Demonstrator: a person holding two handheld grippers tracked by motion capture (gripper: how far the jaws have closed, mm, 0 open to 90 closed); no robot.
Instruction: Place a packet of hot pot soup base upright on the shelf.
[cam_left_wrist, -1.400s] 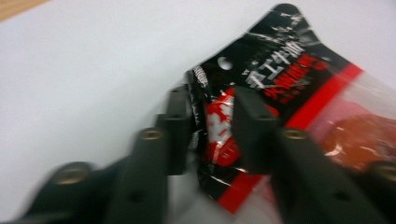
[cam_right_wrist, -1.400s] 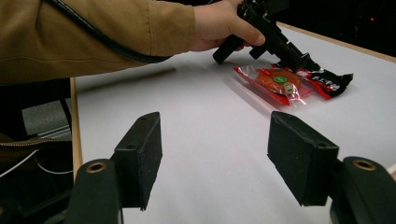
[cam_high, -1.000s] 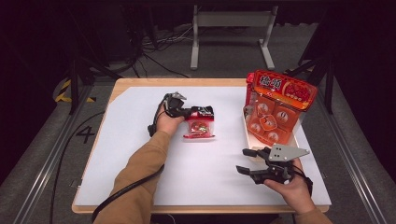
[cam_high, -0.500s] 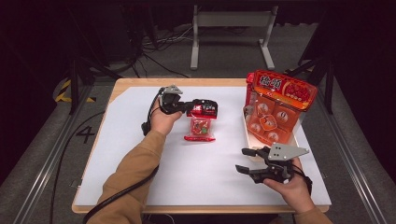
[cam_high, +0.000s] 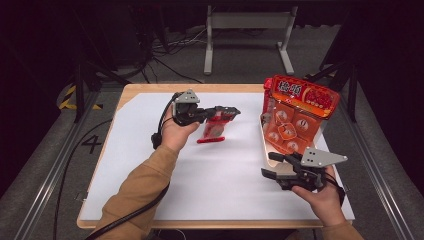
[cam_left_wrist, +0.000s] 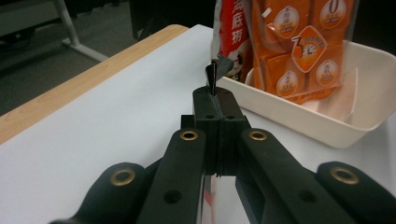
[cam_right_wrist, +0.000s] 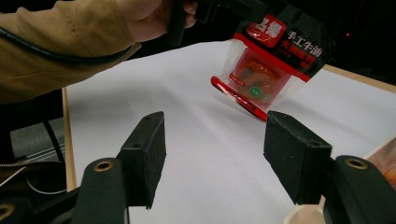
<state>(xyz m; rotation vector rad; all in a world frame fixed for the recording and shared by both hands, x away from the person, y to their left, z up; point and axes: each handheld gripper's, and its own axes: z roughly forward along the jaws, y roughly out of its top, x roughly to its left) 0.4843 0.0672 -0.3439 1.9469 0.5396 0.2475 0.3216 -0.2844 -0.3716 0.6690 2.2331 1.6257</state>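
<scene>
While black jaws pinch it, the glossy red pouch (cam_high: 214, 129) hangs flat.

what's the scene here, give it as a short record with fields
left gripper: shut on the top edge of the red pouch, pouch lifted off the table
right gripper: open, nothing between the pads, jaws just been closing a little
white tray: at the table's right, holds the orange packet standing up
table: white sheet on top
</scene>
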